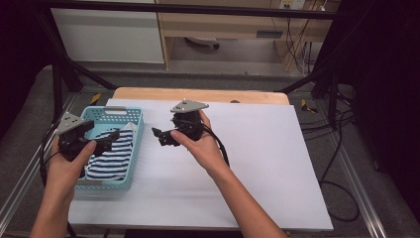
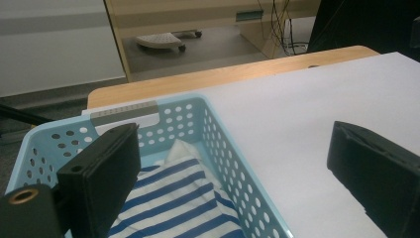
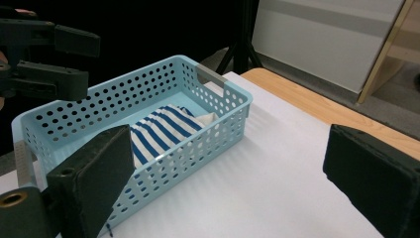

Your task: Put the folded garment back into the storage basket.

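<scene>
Both grippers [image 1: 106, 140] [image 1: 159, 137] gape wide, empty — perforated blue plastic basket [image 3: 225, 101] holds striped, seemingly soft cloth [image 3: 158, 130].

Blue basket [image 1: 137, 141] on white table [image 1: 257, 163]

The basket [image 1: 133, 148] is pale blue plastic, its walls dotted with rows of small round holes, with a grey strip on the rim at each short end. The cloth [image 1: 111, 156] lying in it is white with dark blue stripes. Both claws, the left claw [image 1: 110, 138] and the right claw [image 1: 159, 137], are matt black, each topped by a grey plate. The tabletop [image 1: 257, 148] is covered in plain white, with a light wood edge showing along the far side.
</scene>
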The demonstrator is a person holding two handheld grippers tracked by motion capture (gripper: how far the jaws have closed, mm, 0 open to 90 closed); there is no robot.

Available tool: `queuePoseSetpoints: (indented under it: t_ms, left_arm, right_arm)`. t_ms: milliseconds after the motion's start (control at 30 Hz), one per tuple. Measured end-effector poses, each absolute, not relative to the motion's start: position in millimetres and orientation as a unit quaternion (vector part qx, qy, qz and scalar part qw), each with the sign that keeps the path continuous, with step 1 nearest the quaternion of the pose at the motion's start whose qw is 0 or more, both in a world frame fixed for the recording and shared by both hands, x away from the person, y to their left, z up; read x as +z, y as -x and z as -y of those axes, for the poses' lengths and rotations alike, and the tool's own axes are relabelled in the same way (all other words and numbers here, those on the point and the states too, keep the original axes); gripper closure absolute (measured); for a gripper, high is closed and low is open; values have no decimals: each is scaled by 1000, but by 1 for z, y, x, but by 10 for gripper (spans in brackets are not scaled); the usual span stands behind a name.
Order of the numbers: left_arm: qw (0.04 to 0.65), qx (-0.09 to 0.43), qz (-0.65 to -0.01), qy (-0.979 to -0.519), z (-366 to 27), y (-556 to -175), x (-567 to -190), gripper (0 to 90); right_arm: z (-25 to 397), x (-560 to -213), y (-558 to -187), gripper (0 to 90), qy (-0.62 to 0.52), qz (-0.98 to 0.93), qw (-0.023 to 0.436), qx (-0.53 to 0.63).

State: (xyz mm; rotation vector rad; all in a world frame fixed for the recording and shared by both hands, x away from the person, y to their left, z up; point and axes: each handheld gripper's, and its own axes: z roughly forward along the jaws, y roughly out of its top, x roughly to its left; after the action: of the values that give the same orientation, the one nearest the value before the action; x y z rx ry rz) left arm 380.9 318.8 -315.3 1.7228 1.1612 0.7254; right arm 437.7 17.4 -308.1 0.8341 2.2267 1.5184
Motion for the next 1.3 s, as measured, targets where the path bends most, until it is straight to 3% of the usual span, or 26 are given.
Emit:
queuePoseSetpoints:
  t_ms: [1300]
  left_arm:
    - [452,287,-462,-707,-314,-373,-319,49]
  right_arm:
    - [76,-296,-451,60,-342,-745,187,542]
